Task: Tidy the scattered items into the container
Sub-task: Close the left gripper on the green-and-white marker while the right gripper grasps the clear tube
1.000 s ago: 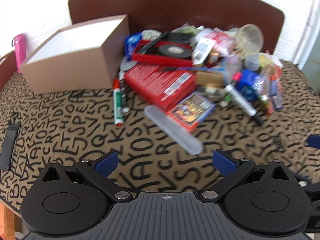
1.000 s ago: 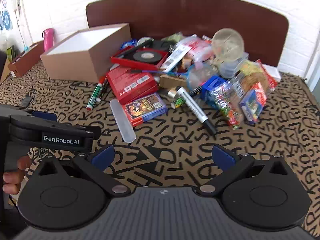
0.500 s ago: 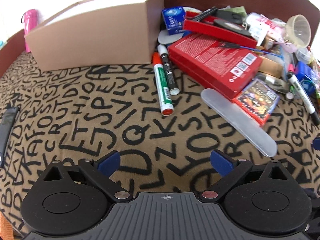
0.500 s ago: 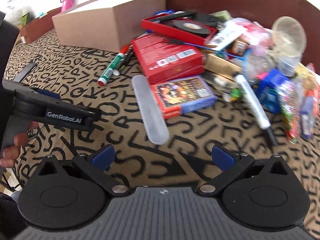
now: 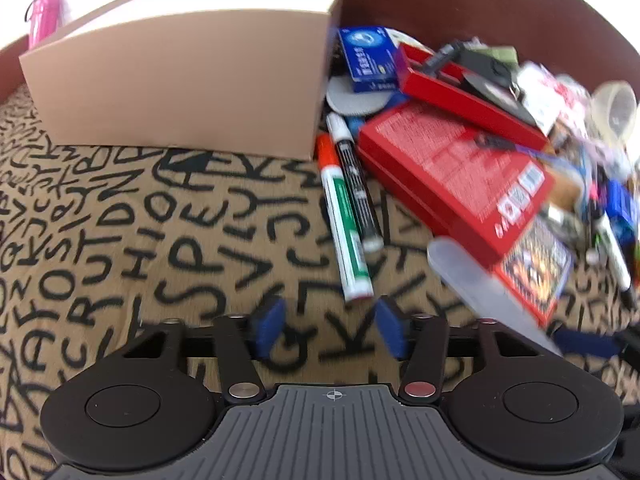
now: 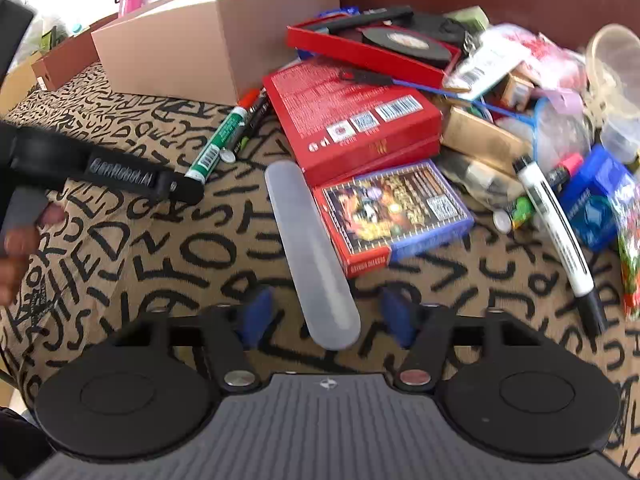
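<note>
An open cardboard box point(image 5: 184, 76) stands at the back left; it also shows in the right wrist view point(image 6: 216, 36). A green marker point(image 5: 346, 232) and a black marker point(image 5: 356, 192) lie beside it. My left gripper point(image 5: 330, 330) is open and empty, just short of the green marker's near end. A clear plastic case point(image 6: 310, 256) lies in front of a red box point(image 6: 352, 120) and a card pack point(image 6: 394, 212). My right gripper point(image 6: 326, 316) is open, its fingers either side of the case's near end.
A pile of items fills the right side: a red tray point(image 6: 368, 52), a white marker point(image 6: 556, 228), a blue box point(image 6: 596, 204), a clear cup point(image 6: 612, 64). A pink bottle point(image 5: 44, 20) stands far left. The left gripper's body point(image 6: 104, 168) shows in the right wrist view.
Both grippers have moved forward and down toward the table. Their jaws have narrowed but stay open. The left nears the green marker; the right now straddles the clear case's end.
</note>
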Demonstrator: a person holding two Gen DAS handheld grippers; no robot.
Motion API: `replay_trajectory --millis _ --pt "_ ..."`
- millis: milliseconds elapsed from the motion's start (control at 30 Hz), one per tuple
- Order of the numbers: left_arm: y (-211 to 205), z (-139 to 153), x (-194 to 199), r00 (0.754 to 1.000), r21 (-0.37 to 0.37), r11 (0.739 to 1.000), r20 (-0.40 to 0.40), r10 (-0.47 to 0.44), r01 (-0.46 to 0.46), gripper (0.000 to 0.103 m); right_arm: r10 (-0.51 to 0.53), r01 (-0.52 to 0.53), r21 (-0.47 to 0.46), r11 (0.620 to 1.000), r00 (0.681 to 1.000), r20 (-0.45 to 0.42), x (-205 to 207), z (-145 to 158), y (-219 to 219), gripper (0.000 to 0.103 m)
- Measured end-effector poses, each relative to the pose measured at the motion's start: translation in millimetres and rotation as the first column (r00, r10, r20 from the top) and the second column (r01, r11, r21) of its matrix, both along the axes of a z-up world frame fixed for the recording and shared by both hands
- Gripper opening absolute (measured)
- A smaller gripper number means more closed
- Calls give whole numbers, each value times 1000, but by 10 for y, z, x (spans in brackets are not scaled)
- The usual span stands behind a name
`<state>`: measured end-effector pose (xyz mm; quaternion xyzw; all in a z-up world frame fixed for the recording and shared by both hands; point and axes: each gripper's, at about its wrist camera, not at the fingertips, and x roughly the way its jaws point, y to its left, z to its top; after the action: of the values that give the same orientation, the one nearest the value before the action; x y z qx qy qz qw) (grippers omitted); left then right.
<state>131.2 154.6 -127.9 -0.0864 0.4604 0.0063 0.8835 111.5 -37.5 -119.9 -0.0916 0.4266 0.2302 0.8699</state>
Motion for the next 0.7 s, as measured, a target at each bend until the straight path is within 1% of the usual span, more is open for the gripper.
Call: replay_trajectory --millis 33,67,100,167,200,233,267,333,367,400,467,500,533,633,667,700 --pt "4 2 37 1000 -3 1000 1 -4 4 46 7 -7 -2 1000 1000 6 1 2 27 52" --pt "5 0 77 1000 -2 1000 2 -7 7 41 14 -14 0 1000 1000 11 2 5 50 45" --pt "6 -3 104 1000 -1 1000 3 -8 8 36 19 -19 -3 1000 1000 12 5 7 76 44" --pt "26 4 138 1000 -17 1000 1 -13 13 35 19 -19 -22 1000 1000 17 4 6 105 43" --pt "43 15 146 1000 -36 999 -2 -20 20 35 20 -19 -24 1000 1000 17 0 7 102 43" --pt "68 34 138 1000 -68 997 -6 -25 24 39 16 -16 -18 1000 1000 15 2 8 93 43" --pt "88 59 119 999 -108 994 -4 -32 31 40 13 -13 -12 1000 1000 13 4 10 85 43" --pt "102 96 81 998 -153 987 21 -53 55 41 8 -8 -9 1000 1000 9 9 9 84 43" --pt "95 93 91 998 -154 986 25 -59 62 41 7 -7 -9 1000 1000 8 10 5 92 43" --pt "85 68 130 998 -146 987 16 -59 61 41 7 -7 -12 1000 1000 8 7 3 105 43" --pt "93 -27 228 998 -154 987 -8 -56 54 41 1 0 -21 1000 1000 14 -1 -1 134 43" --pt "108 -71 259 998 -157 986 -4 -57 56 38 -4 4 -22 1000 1000 16 -6 -4 139 43" --pt "125 -92 280 998 -159 985 20 -60 62 34 -7 7 -19 1000 1000 16 -14 -7 139 42" --pt "206 -36 226 999 -200 979 13 -40 42 35 -4 4 -12 1000 1000 7 -51 8 129 39" --pt "224 19 170 999 -197 980 25 -30 34 36 0 0 -10 1000 1000 4 -67 12 125 39" --pt "224 71 110 999 -176 984 44 -20 27 42 0 0 -7 1000 1000 1 -80 10 121 39"
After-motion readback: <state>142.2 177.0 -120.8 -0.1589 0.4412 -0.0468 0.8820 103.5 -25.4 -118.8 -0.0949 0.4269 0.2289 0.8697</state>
